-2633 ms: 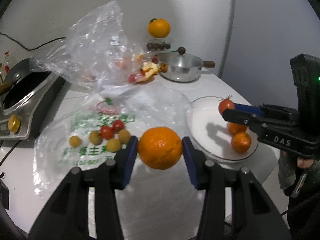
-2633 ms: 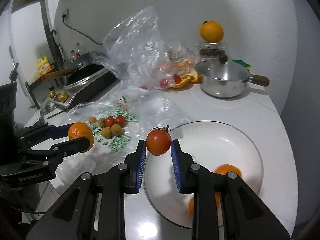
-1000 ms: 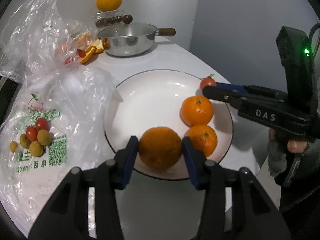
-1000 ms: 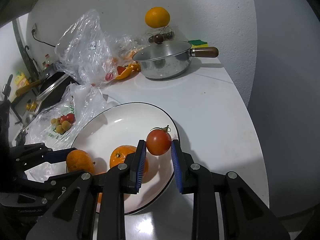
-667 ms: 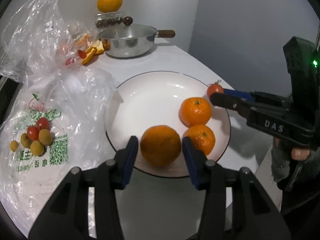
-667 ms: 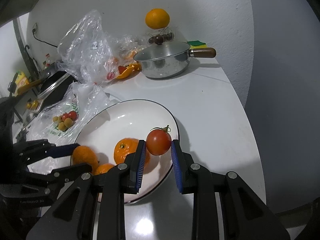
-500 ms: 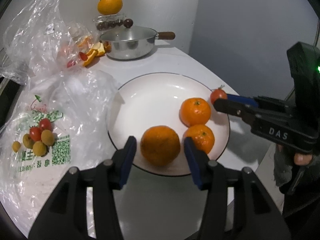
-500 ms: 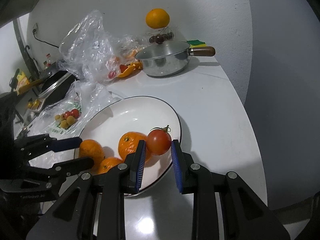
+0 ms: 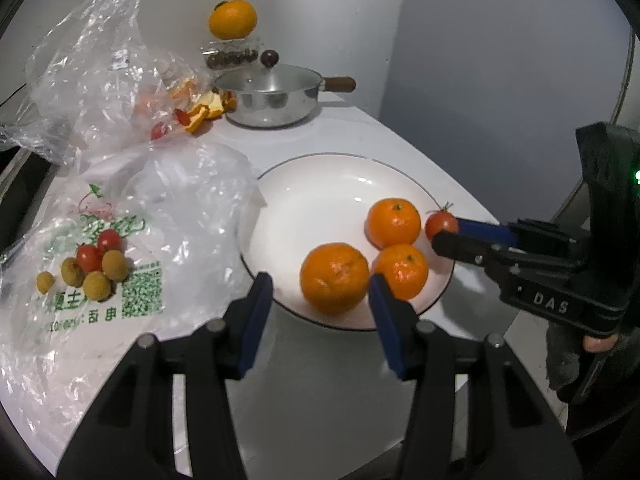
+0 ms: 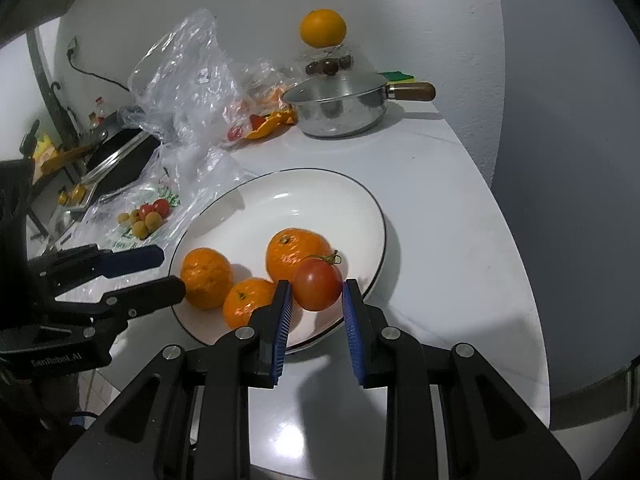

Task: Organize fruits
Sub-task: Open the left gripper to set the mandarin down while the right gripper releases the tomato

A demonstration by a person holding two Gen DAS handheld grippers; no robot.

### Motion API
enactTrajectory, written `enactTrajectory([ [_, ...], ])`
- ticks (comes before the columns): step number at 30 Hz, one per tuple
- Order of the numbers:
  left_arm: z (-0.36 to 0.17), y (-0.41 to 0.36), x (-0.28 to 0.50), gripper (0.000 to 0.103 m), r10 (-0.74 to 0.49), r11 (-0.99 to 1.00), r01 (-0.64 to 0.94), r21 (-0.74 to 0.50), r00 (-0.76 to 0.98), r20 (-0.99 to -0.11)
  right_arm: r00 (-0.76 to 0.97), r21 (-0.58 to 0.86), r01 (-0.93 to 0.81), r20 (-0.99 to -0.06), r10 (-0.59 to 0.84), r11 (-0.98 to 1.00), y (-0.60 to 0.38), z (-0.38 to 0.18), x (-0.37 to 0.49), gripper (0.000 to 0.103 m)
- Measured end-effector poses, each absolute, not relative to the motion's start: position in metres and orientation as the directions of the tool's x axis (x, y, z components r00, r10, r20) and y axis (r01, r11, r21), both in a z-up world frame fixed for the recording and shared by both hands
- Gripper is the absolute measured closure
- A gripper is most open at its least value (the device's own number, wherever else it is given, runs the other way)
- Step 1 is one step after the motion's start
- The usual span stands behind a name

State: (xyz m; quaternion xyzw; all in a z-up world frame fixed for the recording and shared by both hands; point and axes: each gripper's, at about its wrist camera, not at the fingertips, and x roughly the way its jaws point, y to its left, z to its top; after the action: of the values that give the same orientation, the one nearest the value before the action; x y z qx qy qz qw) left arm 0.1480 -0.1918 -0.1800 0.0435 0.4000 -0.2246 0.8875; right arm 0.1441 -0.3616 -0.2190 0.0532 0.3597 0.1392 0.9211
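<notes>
A white plate holds three oranges. The large orange sits at the plate's near edge, free between the jaws of my left gripper, which is open. Two smaller oranges lie beside it. My right gripper is shut on a red tomato and holds it over the plate's right rim.
A printed plastic bag with cherry tomatoes and small yellow-brown fruits lies left of the plate. A crumpled clear bag, orange peel, a lidded steel pot and an orange on a jar stand at the back. The counter edge curves on the right.
My left gripper has opened and let the large orange go onto the plate, then drawn back a little. My right gripper has brought the tomato in over the plate's rim.
</notes>
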Motion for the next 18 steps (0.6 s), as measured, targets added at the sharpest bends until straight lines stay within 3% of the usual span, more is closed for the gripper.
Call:
enactTrajectory([
  [5, -0.176, -0.181, 0.142, 0.052, -0.37, 0.896, 0.43, -0.108, 0.591, -0.717, 0.705, 0.174, -0.196, -0.659, 0.262, 0.965, -0.356, -0.217, 0.142, 0.075],
  [8, -0.173, -0.175, 0.138, 0.052, -0.373, 0.897, 0.427, -0.112, 0.599, -0.709, 0.712, 0.157, -0.181, -0.66, 0.24, 0.971, -0.353, -0.213, 0.14, 0.067],
  [18, -0.165, -0.141, 0.123, 0.051, -0.364, 0.912, 0.391, -0.121, 0.636, -0.68, 0.729, 0.129, -0.201, -0.643, 0.237, 0.971, -0.329, -0.2, 0.132, 0.067],
])
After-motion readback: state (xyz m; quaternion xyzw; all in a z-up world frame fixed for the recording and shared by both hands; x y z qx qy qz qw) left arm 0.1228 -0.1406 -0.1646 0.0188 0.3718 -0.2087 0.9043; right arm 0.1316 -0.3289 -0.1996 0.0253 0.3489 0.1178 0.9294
